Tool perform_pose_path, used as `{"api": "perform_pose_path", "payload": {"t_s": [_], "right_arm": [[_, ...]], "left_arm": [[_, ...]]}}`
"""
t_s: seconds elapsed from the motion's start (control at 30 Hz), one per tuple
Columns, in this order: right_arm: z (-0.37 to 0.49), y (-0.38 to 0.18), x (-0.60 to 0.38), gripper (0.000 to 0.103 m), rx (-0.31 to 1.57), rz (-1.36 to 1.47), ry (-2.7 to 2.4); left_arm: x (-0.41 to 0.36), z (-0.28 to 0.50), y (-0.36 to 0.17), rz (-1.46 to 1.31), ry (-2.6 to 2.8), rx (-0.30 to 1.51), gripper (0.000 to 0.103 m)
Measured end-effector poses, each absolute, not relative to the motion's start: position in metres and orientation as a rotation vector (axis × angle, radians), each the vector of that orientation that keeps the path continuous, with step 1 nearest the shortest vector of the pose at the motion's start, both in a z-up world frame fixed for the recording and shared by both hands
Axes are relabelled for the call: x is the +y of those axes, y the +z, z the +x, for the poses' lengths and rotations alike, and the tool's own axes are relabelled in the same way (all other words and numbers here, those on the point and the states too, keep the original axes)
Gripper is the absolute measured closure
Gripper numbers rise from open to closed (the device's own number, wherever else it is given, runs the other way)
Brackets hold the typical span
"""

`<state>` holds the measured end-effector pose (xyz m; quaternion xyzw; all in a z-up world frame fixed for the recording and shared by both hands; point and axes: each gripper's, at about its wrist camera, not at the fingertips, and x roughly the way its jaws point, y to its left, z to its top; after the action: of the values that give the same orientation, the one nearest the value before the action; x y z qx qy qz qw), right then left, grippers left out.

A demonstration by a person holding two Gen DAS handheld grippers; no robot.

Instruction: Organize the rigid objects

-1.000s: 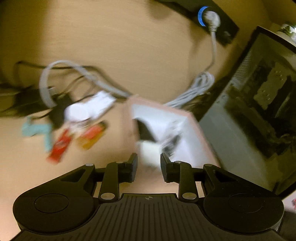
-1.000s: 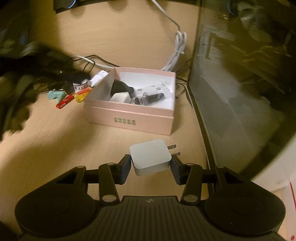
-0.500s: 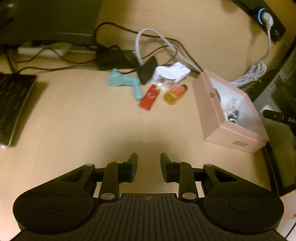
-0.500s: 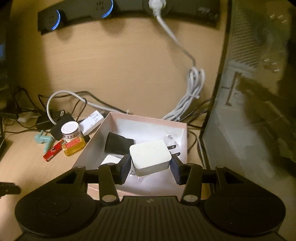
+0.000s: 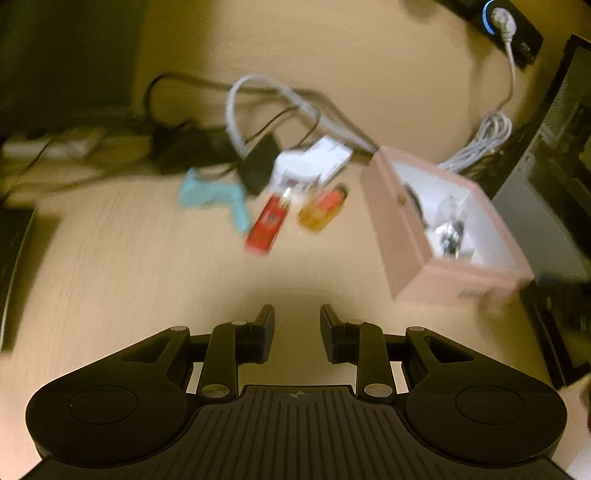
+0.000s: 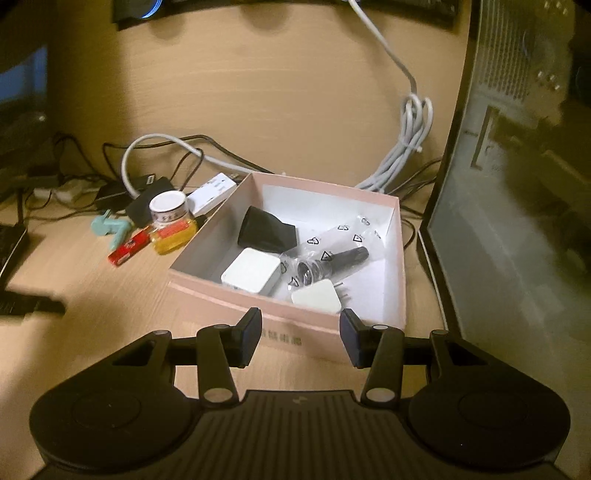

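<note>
A pink box [image 6: 201, 291] holds a black cone-shaped piece [image 6: 266, 232], a white square adapter [image 6: 251, 275], a bagged black item [image 6: 332, 254] and a white plug adapter [image 6: 316, 301] near its front wall. My right gripper [image 6: 301, 328] hangs open and empty just in front of that wall. Left of the box lie a teal piece [image 5: 214, 195], a red pack [image 5: 267, 225], an amber bottle [image 5: 321, 210] and a white jar [image 5: 295, 173]. My left gripper [image 5: 297, 325] hovers over bare desk short of them, its jaws narrowly apart with nothing between.
Grey and black cables [image 6: 159, 147] tangle behind the loose items. A coiled grey cord [image 6: 410, 147] runs to a power strip [image 5: 513, 26] at the back. A computer case [image 6: 517, 184] stands right of the box. A keyboard edge [image 5: 11, 258] lies at far left.
The white plug adapter has left my right gripper and now lies in the pink box; that gripper has pulled back. My left gripper has moved closer to the loose items.
</note>
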<state>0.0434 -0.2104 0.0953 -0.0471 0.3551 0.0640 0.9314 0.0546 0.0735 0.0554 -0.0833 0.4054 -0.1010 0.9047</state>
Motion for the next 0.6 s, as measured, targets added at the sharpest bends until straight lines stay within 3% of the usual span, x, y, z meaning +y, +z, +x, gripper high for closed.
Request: {"api": "perform_pose_path", "payload": {"t_s": [0.27,0.6], "right_arm": [[0.022,0.092,-0.226,0.056,0.786,-0.023,0.104],[0.005,0.071,-0.228,0.056,0.856,-0.045,0.077]], "left_arm": [[0.019,0.151,0.084,0.023,-0.371,0.684,0.073],[-0.03,0.262,0.045,0.252,-0.339,0.774,0.071]]}}
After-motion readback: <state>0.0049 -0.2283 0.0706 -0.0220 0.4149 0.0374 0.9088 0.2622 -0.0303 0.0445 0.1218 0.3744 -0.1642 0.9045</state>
